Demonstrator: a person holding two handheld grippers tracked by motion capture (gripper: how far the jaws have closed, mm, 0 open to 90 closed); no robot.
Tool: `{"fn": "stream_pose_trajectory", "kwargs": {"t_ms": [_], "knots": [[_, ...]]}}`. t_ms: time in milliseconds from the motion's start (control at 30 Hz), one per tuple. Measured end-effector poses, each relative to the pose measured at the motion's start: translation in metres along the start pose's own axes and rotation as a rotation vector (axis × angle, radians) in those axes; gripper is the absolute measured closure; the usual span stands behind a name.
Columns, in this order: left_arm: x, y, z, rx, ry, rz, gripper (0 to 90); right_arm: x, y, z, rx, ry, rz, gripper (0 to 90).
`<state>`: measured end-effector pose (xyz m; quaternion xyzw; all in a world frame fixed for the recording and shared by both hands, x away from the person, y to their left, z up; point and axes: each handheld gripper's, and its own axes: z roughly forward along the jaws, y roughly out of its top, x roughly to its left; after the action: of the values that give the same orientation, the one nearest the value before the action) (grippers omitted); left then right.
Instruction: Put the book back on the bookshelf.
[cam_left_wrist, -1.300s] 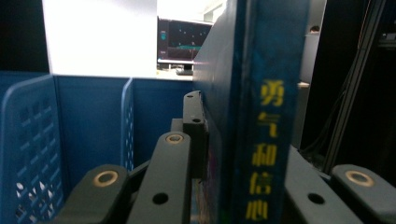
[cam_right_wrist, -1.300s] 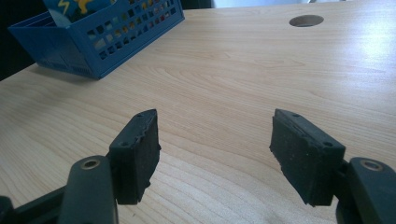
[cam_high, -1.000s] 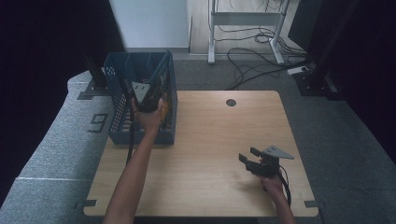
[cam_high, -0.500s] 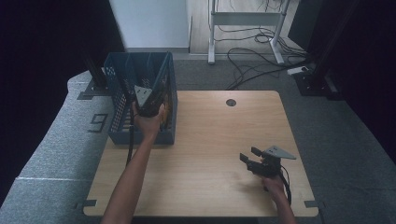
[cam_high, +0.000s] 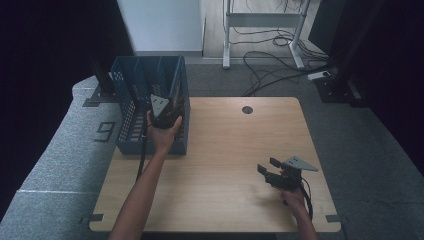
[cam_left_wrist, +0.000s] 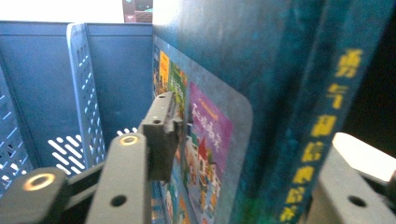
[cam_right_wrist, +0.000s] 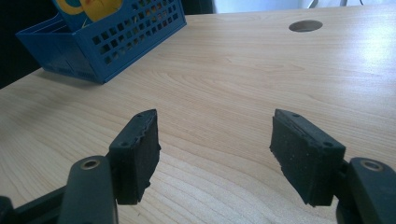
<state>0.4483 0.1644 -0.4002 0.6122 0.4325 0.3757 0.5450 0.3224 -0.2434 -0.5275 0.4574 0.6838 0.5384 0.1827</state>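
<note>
A blue perforated basket stands on the left part of the wooden table. Upright in its right compartment are a dark teal book with yellow characters on the spine and a colourful picture book. My left gripper reaches into that compartment; in the left gripper view its jaws stand wide apart on either side of the two books. My right gripper rests low over the table's near right, open with bare wood between its pads.
A round cable hole sits near the table's far edge. The basket's left compartments hold nothing. Grey floor with cables and a desk frame lies beyond the table. The basket shows far left in the right gripper view.
My left gripper has shifted slightly toward the person and to the right at the basket. The right gripper has stayed where it was.
</note>
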Motion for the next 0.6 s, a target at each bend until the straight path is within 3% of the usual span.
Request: {"fn": "stream_pose_trajectory", "kwargs": {"t_ms": [333,600], "knots": [[0.004,0.002,-0.007,0.022,-0.021,-0.009,37.6,0.0,0.0,-0.001,0.0,-0.002,0.001,31.8],[0.008,0.004,-0.019,0.024,-0.043,-0.003,35.6,0.0,0.0,-0.001,0.004,-0.005,0.0,31.8]]}}
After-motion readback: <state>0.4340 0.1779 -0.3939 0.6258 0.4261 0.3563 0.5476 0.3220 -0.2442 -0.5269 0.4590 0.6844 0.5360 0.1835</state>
